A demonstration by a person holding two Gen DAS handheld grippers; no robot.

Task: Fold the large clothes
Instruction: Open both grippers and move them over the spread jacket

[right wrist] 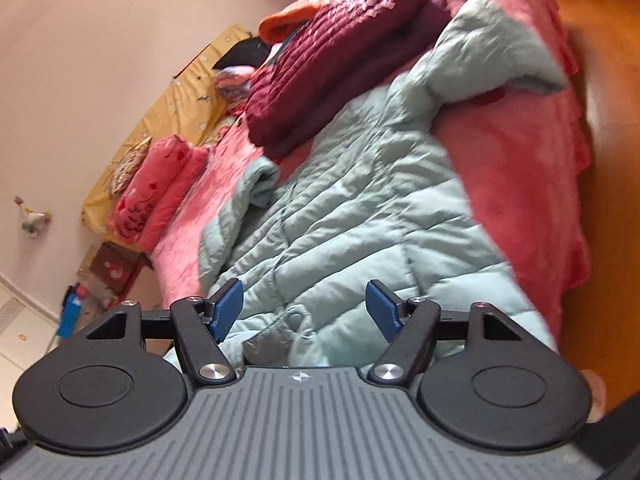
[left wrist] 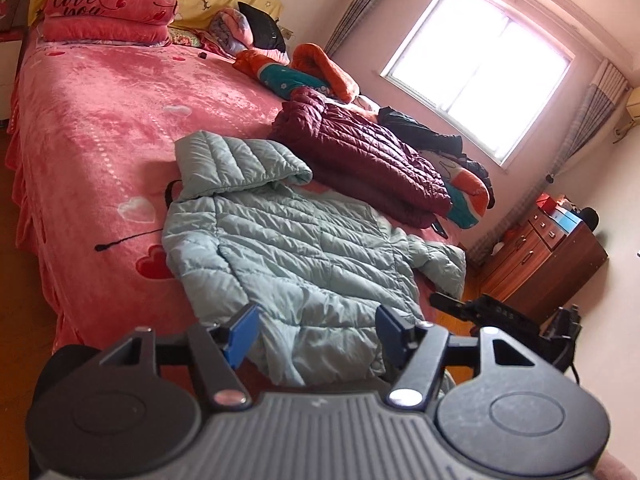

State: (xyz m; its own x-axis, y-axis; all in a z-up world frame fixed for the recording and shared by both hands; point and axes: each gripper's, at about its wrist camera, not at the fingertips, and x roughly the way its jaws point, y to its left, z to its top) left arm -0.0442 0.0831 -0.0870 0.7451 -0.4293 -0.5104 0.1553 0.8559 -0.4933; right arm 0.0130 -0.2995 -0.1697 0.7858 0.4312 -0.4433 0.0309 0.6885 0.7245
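A pale green hooded puffer jacket lies spread flat on the pink bed, hood toward the pillows, one sleeve off to the foot end. It also fills the right wrist view. My left gripper is open and empty, just above the jacket's near hem. My right gripper is open and empty over the jacket's near edge; its body also shows in the left wrist view, to the right of the jacket.
A folded maroon puffer coat lies beside the jacket, with orange-teal bedding and dark clothes behind it. Pink pillows sit at the headboard. A wooden dresser stands past the bed's foot, on wooden floor.
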